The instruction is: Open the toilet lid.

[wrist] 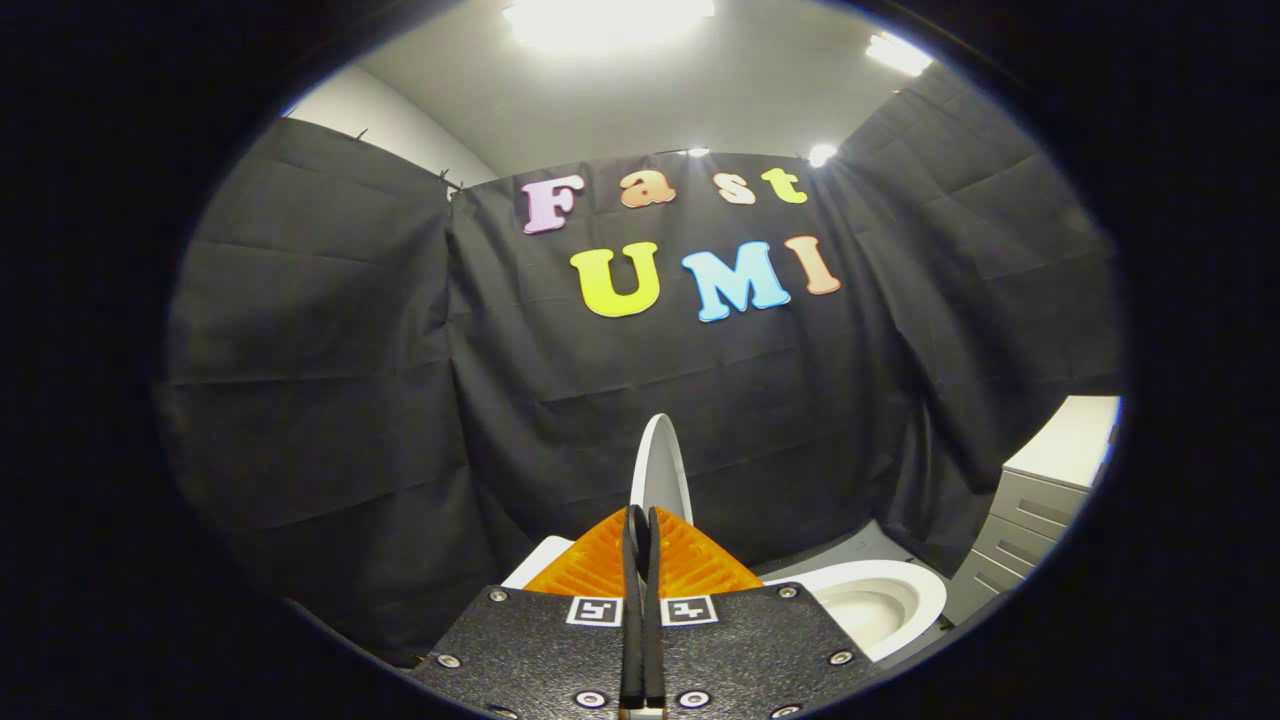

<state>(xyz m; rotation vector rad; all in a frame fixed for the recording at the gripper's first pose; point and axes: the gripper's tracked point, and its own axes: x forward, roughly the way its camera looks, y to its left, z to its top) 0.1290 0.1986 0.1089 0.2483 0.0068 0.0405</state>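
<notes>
Black cloth walls the booth; the tool [641, 525] has its fingers nearly closed, seemingly pinching the lid's [662, 470] edge; the lid stands upright just ahead, bowl [880, 600] open beside; lifting looks nearly done; next, release and withdraw.

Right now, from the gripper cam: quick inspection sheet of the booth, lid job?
Surface: grey floor shows behind the toilet.
Job's things: toilet lid stands upright, seen edge-on just beyond the fingertips; white bowl lies open to the right of the fingers.
Clutter: nothing seen.
Grippers: gripper has its fingers closed together; whether they pinch the lid's edge cannot be told.
Cables: nothing seen.
Surroundings: black cloth wall all round, grey drawer cabinet right of the bowl, ceiling lights on.
</notes>
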